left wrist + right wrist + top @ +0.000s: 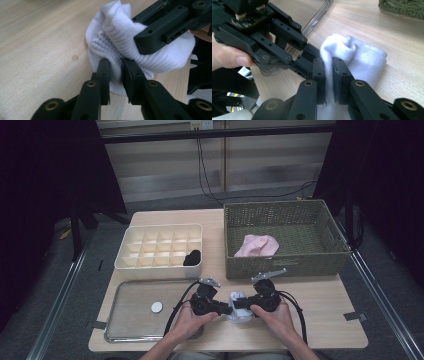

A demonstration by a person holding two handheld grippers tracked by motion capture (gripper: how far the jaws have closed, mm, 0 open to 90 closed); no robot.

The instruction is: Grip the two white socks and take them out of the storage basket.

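White sock point(238, 306) bunched on the bench point(320, 320) near its front edge, between tray point(130, 320) and basket point(285, 265). Long axis roughly across the bench, left to right; which end is the toe, impossible to tell. Left gripper point(115, 65) pinching a ribbed fold at the left end. Right gripper point(329, 65) clamped on a fold from the other side, jaws nearly together, facing the left one.

One camera looks down from above the near edge of the table point(320, 320). Two ride the grippers, facing each other close over the same white sock point(160, 58).
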